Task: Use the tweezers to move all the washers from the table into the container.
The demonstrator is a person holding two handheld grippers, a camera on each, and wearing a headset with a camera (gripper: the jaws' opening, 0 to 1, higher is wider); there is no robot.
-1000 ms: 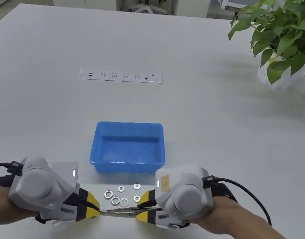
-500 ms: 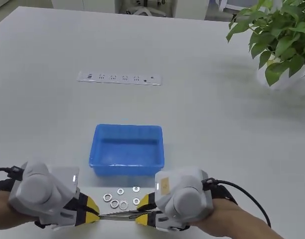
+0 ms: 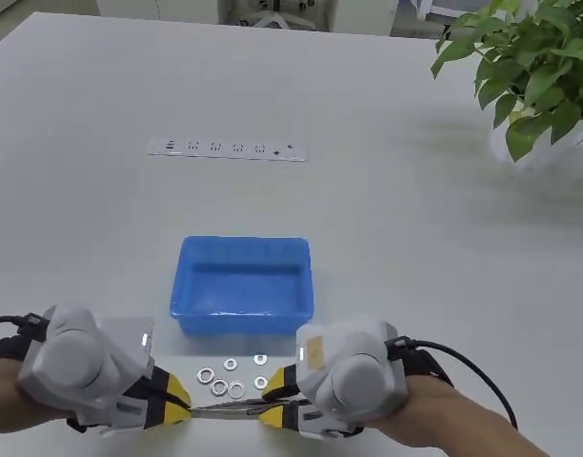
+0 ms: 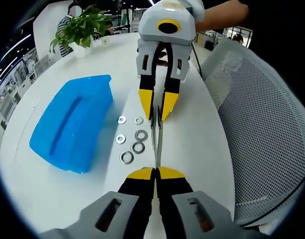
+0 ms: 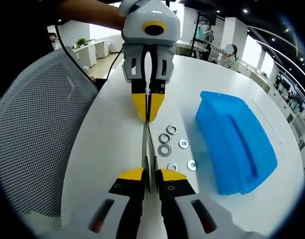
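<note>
At the near edge of a white table [image 3: 396, 238], two hand-held grippers face each other tip to tip, with a slim pair of metal tweezers [image 4: 156, 142] stretched between them. The left gripper [image 4: 155, 172] has its yellow-tipped jaws pressed together on one end of the tweezers. The right gripper [image 4: 157, 114] pinches the other end, its jaws narrowed to a thin slit around the metal. The two arms of the tweezers lie almost together, with only a hairline gap along their length, and they grip nothing. Which end carries the points cannot be told, nor whether the tweezers rest on the table or sit just above it. Six small silver washers [image 4: 138, 147] lie loose and flat on the table in a tight cluster just beside the tweezers, on the side toward the container. They sit between the tweezers and a blue container [image 3: 242, 319], a shallow rectangular tub standing near them. Farther back on the table lies a white power strip [image 3: 227, 149], and a leafy green plant [image 3: 534, 67] stands at the far right corner. Both gripper views show a grey mesh chair [image 4: 262, 124] just off the table's edge.
</note>
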